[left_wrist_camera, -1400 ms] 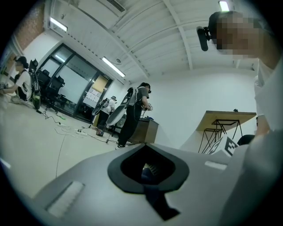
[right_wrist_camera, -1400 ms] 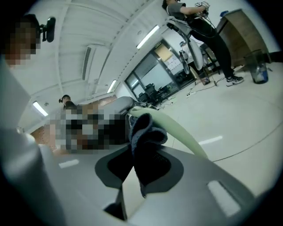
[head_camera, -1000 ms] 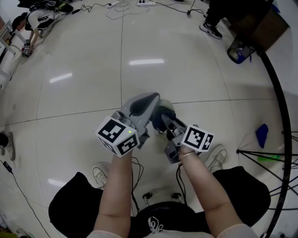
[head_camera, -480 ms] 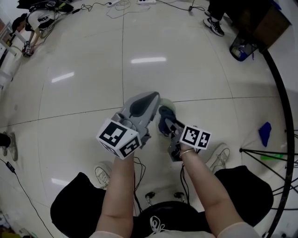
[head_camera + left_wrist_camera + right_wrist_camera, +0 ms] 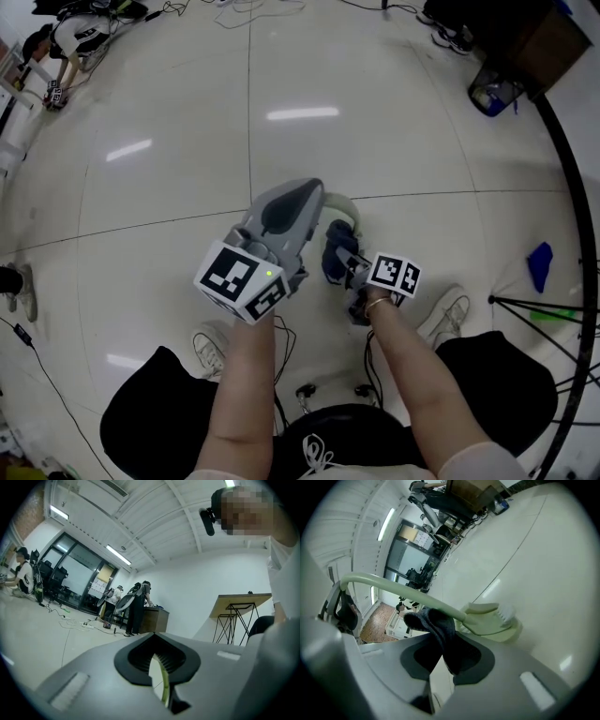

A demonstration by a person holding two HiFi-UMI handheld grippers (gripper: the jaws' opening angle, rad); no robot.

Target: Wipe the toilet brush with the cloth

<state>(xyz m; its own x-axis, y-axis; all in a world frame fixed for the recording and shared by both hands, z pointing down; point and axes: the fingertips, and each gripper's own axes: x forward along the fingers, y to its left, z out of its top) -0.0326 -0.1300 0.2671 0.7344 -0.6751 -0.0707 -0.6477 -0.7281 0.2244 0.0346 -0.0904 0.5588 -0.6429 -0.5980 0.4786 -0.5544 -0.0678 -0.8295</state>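
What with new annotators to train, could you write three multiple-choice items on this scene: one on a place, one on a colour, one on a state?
1. Where is the cloth?
A) on a shelf
B) in the right claw, at the brush's handle
C) in a bucket

2. What colour is the toilet brush?
A) red
B) black
C) pale green

3. How is the left claw?
A) shut on the toilet brush
B) wide open and empty
C) out of view

Answers:
1 B: the right gripper view shows the cloth pinched in that claw, its top just under the handle.
2 C: handle and head are pale green, with white bristles.
3 A: the left gripper view shows a pale green strip of the brush pinched in it.
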